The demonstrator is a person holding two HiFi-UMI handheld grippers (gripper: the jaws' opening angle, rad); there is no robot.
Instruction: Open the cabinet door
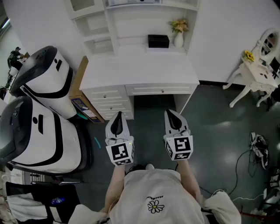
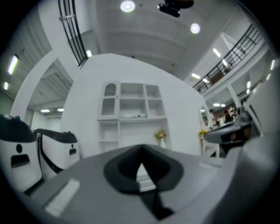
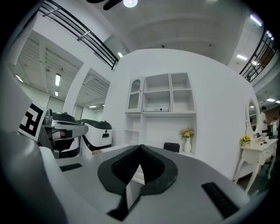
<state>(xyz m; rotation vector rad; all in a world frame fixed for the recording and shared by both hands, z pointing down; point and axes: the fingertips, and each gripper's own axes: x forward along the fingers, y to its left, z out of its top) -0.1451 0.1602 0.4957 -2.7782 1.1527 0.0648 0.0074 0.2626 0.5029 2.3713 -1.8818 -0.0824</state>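
A white desk [image 1: 140, 72] with a shelf hutch stands against the wall ahead of me. The hutch's small arched glass cabinet door [image 3: 135, 93] is at its upper left and looks closed; it also shows in the left gripper view [image 2: 109, 99] and at the head view's top edge [image 1: 83, 4]. My left gripper [image 1: 118, 114] and right gripper [image 1: 171, 113] are held side by side over the dark floor, short of the desk front and pointing at it. Both are shut with nothing in them, the jaws meeting at their tips [image 2: 141, 148] [image 3: 141, 148]. Neither touches the furniture.
A black box [image 1: 158, 41] and a vase of yellow flowers [image 1: 178, 38] stand on the desk's back shelf. Drawers [image 1: 107, 94] fill the desk's left side. Two large white machines [image 1: 43, 78] and a cardboard box [image 1: 81, 94] crowd the left. A white side table [image 1: 251, 78] and floor cables [image 1: 258, 148] lie right.
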